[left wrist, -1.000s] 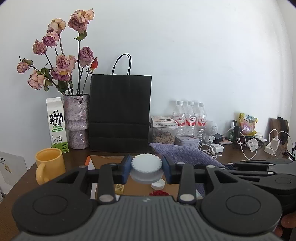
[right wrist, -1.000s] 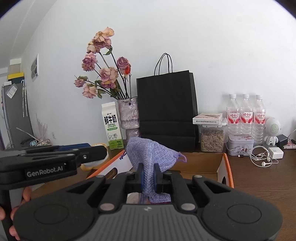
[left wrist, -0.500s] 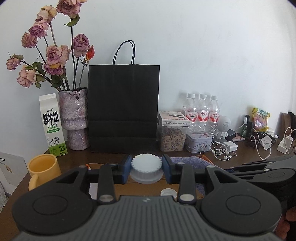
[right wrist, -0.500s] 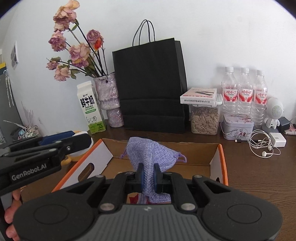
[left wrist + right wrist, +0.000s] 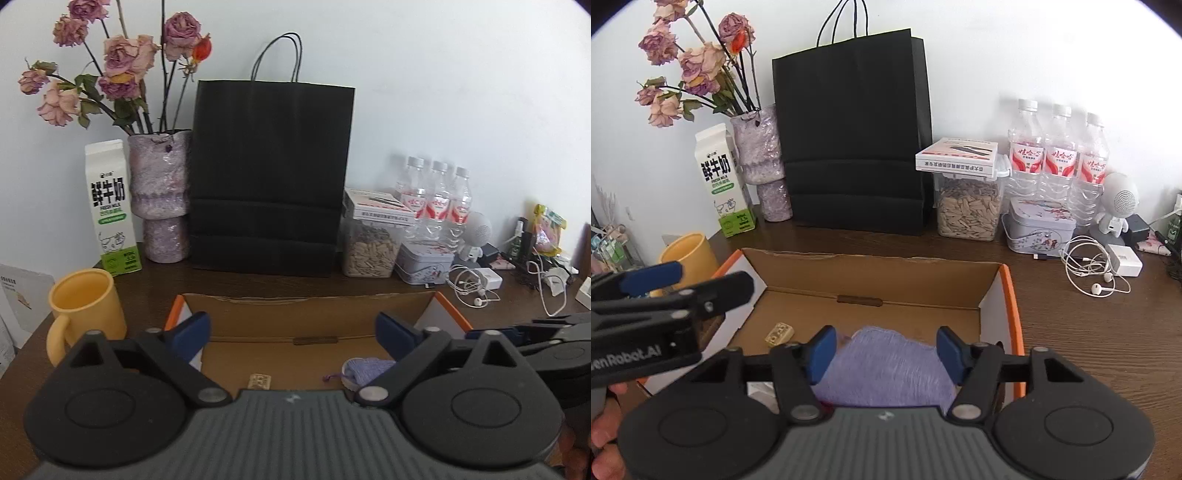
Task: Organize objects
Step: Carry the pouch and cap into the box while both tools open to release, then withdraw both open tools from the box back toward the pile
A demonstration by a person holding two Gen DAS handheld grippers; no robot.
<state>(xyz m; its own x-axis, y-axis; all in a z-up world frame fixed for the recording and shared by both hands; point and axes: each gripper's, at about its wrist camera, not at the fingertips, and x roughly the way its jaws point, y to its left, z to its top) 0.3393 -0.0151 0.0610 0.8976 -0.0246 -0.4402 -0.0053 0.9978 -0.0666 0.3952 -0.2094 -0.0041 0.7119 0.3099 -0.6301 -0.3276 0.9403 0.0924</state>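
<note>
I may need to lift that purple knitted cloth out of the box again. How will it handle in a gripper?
The purple knitted cloth lies slumped in the cardboard box, so it is probably floppy and would drape. It looks light. Its loose knit may snag, and a thin pinch might slip.

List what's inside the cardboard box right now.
The cardboard box holds a purple knit cloth and a small tan block. Whatever sits under the cloth or nearer the camera is hidden by the right gripper.
</note>
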